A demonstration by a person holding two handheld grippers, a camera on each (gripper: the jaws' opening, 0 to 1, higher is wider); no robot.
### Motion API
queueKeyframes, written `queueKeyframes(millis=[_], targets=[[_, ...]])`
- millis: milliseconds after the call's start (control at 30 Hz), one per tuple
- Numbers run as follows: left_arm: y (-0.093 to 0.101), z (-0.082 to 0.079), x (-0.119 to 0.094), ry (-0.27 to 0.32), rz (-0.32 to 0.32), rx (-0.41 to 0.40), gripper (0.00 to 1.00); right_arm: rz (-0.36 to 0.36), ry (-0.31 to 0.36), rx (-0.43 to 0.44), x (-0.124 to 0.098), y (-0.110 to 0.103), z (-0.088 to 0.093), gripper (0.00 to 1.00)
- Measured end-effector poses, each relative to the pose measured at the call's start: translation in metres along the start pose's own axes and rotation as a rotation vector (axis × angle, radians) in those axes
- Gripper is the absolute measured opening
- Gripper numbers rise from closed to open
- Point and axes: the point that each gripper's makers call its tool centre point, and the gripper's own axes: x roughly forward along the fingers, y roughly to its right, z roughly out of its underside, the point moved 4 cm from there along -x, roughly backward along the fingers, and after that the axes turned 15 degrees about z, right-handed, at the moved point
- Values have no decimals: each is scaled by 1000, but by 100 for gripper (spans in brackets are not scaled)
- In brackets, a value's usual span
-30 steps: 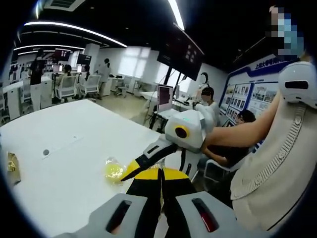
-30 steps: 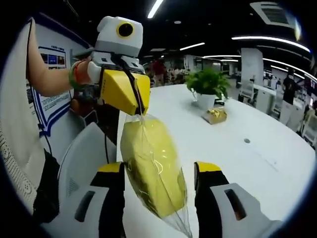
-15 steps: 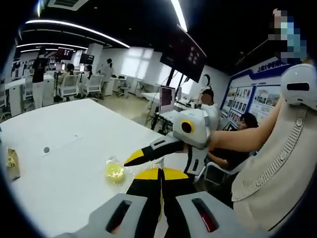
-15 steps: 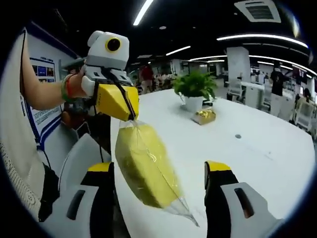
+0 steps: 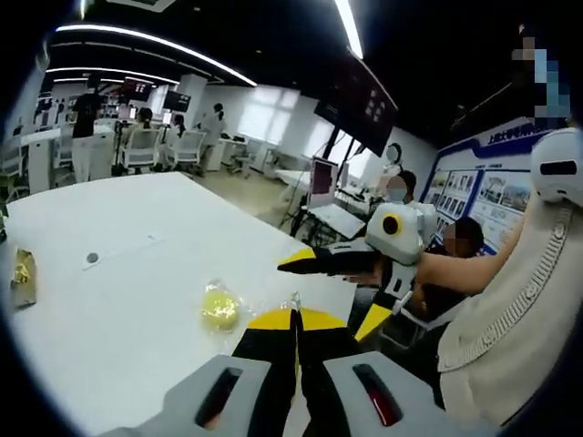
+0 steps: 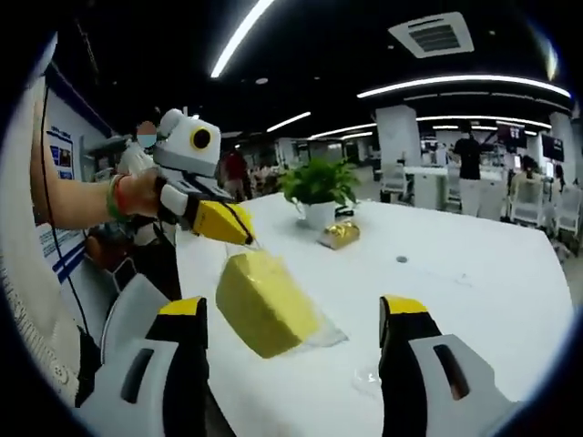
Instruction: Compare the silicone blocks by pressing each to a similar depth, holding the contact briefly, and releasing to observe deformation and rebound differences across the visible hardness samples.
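**Meanwhile, a bagged yellow block hangs between the two grippers**

Closed together, the yellow-tipped jaws of the left gripper (image 6: 235, 228) pinch the top edge of a clear plastic bag (image 6: 314, 330) that holds a large yellow silicone block (image 6: 264, 303). In the right gripper view the block hangs tilted from that pinch, above the white counter (image 6: 474, 282), with the loose corner of the bag trailing toward the surface; whether it touches cannot be told. The right gripper (image 6: 293, 319) has its jaws spread wide, one on each side of the block and apart from it.

In the left gripper view the left gripper's own jaws meet at the bottom of the picture, and the right gripper (image 5: 339, 289) comes in from the right with its jaws parted. Farther out on the counter lies a small round yellow silicone sample (image 5: 219, 309) in crinkled clear wrap. A small gold-wrapped item (image 6: 341, 234) sits near a green potted plant in a white pot (image 6: 318, 189).

Beyond the counter are office desks, chairs, people and ceiling strip lights.
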Motion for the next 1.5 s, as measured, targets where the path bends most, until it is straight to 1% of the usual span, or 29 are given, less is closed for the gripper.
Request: queueKeyframes(millis=[33, 67, 133, 233, 333, 400, 433, 533, 600, 700, 767, 867, 1000, 1033, 1067, 1133, 1300, 1333, 1400, 1433, 1467, 1500], targets=[[-2, 0, 0, 0, -2, -4, 0, 5, 7, 1, -3, 1, -1, 72], [-4, 1, 0, 3, -7, -7, 0, 19, 33, 4, -10, 2, -3, 72], [-8, 1, -1, 11, -17, -15, 0, 46, 61, 5, -22, 4, -5, 73], [-15, 2, -1, 23, -33, -24, 0, 82, 78, 28, -38, 6, -3, 72], [-22, 4, -1, 33, -50, -34, 0, 133, 84, 55, -54, 9, 5, 72], [-27, 5, -1, 47, -62, -40, 0, 151, 74, 105, -61, 10, 12, 74], [-31, 6, -1, 50, -66, -47, 0, 182, 76, 142, -66, 14, 16, 75], [-40, 10, 0, 52, -78, -56, 0, 219, 64, 165, -77, 19, 26, 73], [-48, 12, 0, 54, -84, -66, 0, 231, 36, 157, -85, 19, 33, 72], [-60, 17, 2, 58, -95, -82, 0, 242, 8, 158, -94, 16, 38, 72], [-67, 20, 3, 61, -108, -91, 0, 269, -11, 162, -102, 19, 42, 73], [-78, 28, 8, 61, -117, -115, 0, 323, -16, 169, -113, 27, 42, 73], [-96, 43, 18, 55, -112, -158, 0, 367, -27, 154, -120, 34, 38, 72], [-100, 45, 20, 54, -115, -155, 0, 375, -27, 154, -120, 34, 37, 72], [-105, 49, 22, 52, -114, -174, 0, 385, -26, 153, -120, 35, 35, 72], [-111, 52, 26, 59, -106, -187, 0, 402, -34, 149, -121, 38, 35, 72], [-128, 61, 30, 44, -109, -208, 0, 456, -42, 157, -121, 43, 35, 71], [-131, 62, 29, 42, -110, -213, 0, 459, -42, 157, -121, 43, 35, 71], [-140, 58, 26, 83, -109, -240, 0, 469, -46, 156, -120, 44, 34, 71], [-143, 58, 24, 79, -114, -235, 0, 473, -47, 157, -121, 47, 35, 70], [-152, 54, 19, 75, -149, -207, 0, 477, -49, 159, -120, 47, 36, 69], [-157, 53, 17, 73, -167, -193, 0, 483, -56, 164, -119, 48, 37, 70]])
